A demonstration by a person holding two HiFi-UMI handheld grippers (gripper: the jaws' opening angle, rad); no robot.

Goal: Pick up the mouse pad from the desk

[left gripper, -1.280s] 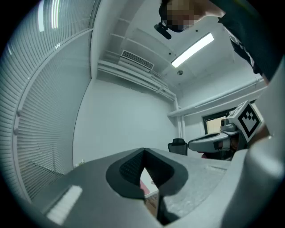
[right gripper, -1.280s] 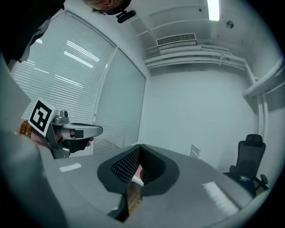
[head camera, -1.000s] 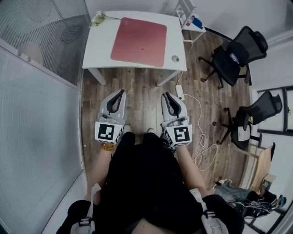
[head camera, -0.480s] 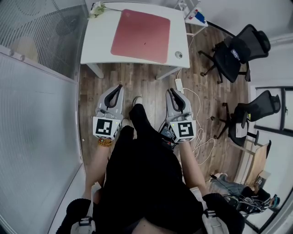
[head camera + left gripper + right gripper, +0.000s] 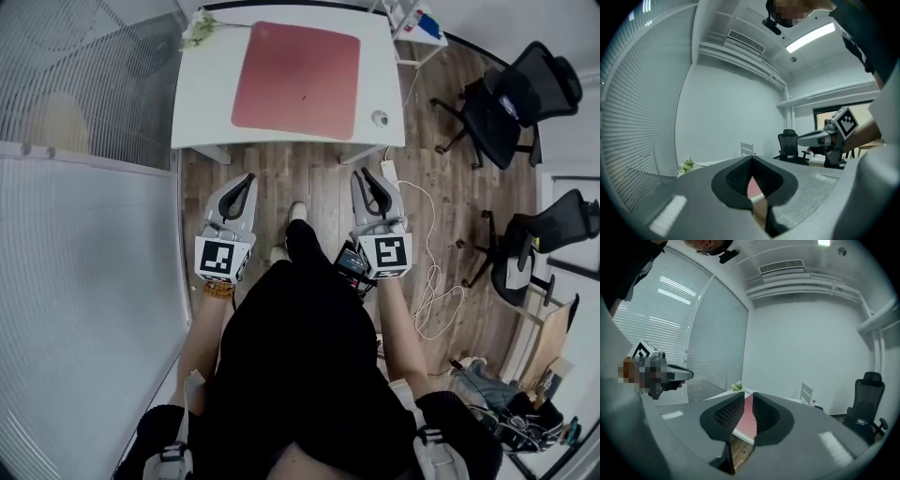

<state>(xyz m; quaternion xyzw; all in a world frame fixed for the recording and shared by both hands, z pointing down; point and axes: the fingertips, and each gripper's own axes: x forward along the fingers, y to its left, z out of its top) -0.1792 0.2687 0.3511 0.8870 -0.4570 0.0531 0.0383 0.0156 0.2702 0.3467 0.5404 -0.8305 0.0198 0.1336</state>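
Left claw [image 5: 249, 178], shut, and my right claw [image 5: 361, 176], just eased ajar, both empty, had neared the flat pink mouse pad [image 5: 296, 80] dead ahead between them.

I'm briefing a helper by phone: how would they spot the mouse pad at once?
Find the white rectangular desk on the wood floor. The mouse pad is the flat dusty-red rounded-corner mat covering its middle, far larger than the flower sprig and small round grey object at its corners.

Desk [image 5: 202, 103] near edge open — flowers [image 5: 199, 30] far-left corner, small round object [image 5: 380, 118] right edge.
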